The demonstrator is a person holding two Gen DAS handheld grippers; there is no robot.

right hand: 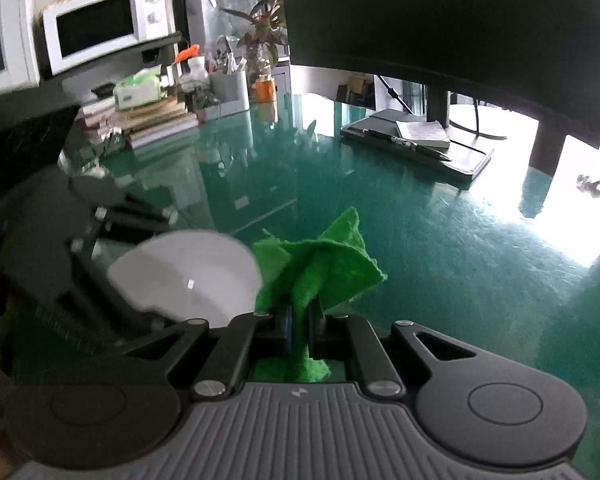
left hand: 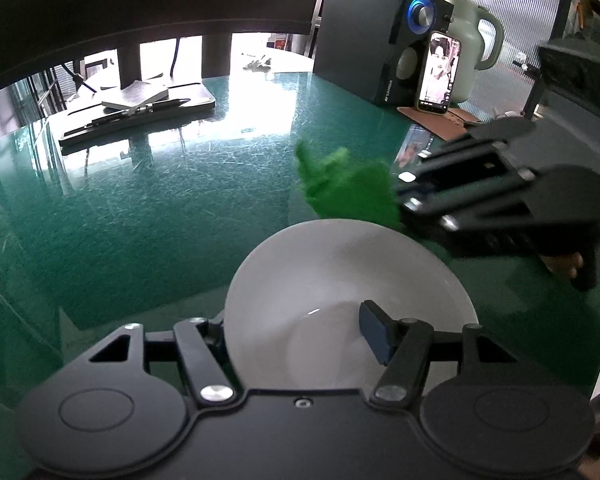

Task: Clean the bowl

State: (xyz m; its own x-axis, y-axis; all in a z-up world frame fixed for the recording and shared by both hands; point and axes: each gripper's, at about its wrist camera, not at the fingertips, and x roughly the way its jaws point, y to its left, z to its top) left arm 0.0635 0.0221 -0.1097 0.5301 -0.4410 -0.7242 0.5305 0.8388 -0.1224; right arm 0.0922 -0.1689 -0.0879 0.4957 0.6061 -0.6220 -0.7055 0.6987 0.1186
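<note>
A white bowl point(left hand: 340, 276) is held by my left gripper point(left hand: 296, 332): one finger is inside the bowl, the other outside its left wall, shut on the rim. The bowl also shows in the right wrist view point(right hand: 188, 276), with the left gripper point(right hand: 80, 256) behind it. My right gripper point(right hand: 300, 326) is shut on a green cloth point(right hand: 324, 264), which sticks up between the fingers just right of the bowl. In the left wrist view the cloth point(left hand: 348, 188) and right gripper point(left hand: 404, 196) are just beyond the bowl's far rim.
The green glass table point(left hand: 160, 208) carries a monitor stand with notepad and pen point(left hand: 140, 100), a speaker point(left hand: 380, 40), a phone point(left hand: 438, 72) and a kettle point(left hand: 476, 40). Books point(right hand: 148, 124), a plant point(right hand: 264, 40) and a microwave point(right hand: 100, 28) are at the far left.
</note>
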